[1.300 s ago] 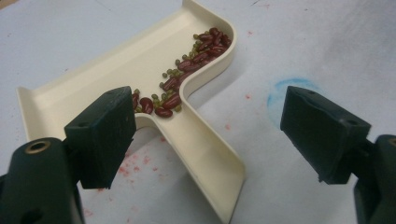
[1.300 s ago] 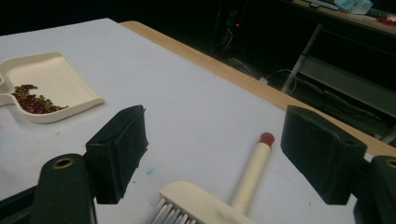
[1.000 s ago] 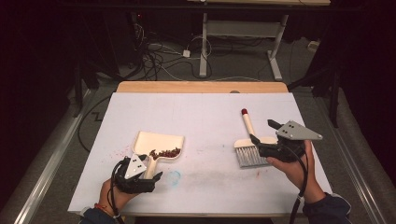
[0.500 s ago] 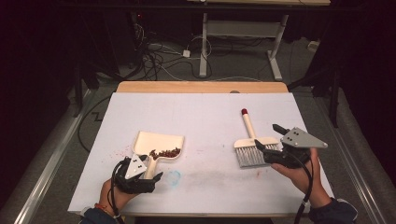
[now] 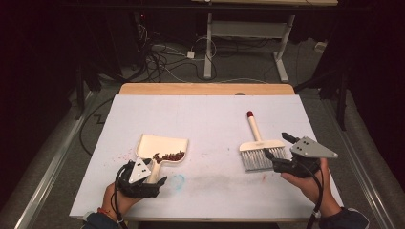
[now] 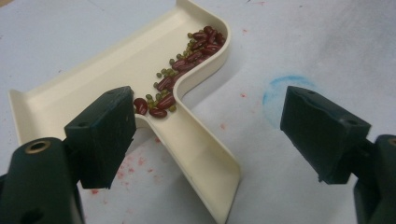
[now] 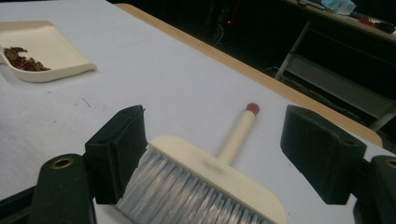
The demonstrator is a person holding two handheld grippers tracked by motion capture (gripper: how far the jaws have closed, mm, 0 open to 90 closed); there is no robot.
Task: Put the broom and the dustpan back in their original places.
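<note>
A cream dustpan (image 5: 162,145) lies left of centre on the white table with a heap of red and green beans (image 5: 168,156) at its back wall. My left gripper (image 5: 152,174) is open, and the dustpan handle (image 6: 198,151) lies between its jaws, untouched. The beans (image 6: 187,60) spill toward the handle. On the right lies a cream brush (image 5: 260,147) with grey bristles and a red-tipped handle. My right gripper (image 5: 275,144) stands open just right of the brush head. The brush (image 7: 210,170) lies between its spread jaws, bristles close to the left one.
A blue smudge (image 5: 177,180) and faint red stains mark the table sheet (image 5: 205,119) near the dustpan. A wooden strip (image 5: 205,88) runs along the far edge. Beyond it are desk legs (image 5: 208,45) and floor cables.
My right gripper has drifted right and a little toward the near edge, away from the brush head. The brush, dustpan and left gripper have stayed put.
</note>
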